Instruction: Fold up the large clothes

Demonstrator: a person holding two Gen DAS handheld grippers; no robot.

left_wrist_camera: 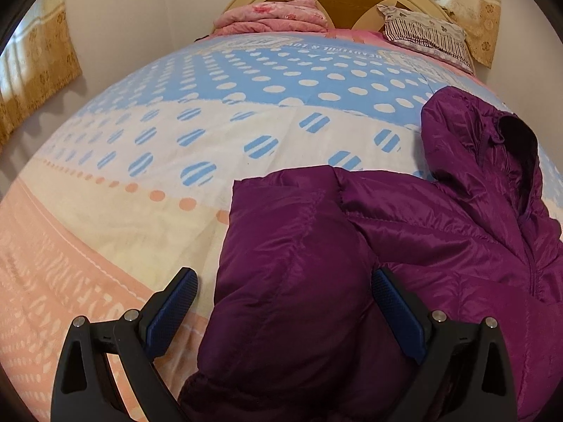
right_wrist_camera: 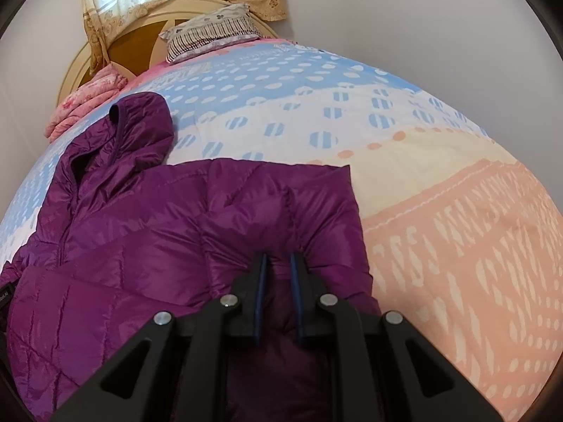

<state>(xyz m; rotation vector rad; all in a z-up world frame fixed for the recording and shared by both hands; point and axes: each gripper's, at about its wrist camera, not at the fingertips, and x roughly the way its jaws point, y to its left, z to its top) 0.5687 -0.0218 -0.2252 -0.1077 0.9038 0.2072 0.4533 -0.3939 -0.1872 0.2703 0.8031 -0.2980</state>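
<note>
One purple jacket (left_wrist_camera: 369, 246) spread on bed (left_wrist_camera: 176, 112); two grippers seen: left gripper (left_wrist_camera: 285, 281) spread wide, right gripper (right_wrist_camera: 279, 258) clenched on jacket fold.

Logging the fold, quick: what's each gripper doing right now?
Left gripper: open, purple jacket between its pads, unpinched.
Right gripper: shut on the jacket fabric.

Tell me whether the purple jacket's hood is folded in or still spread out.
Spread out. The hood lies flat on the bedspread beyond the jacket, whose body shows a folded-over panel.
</note>
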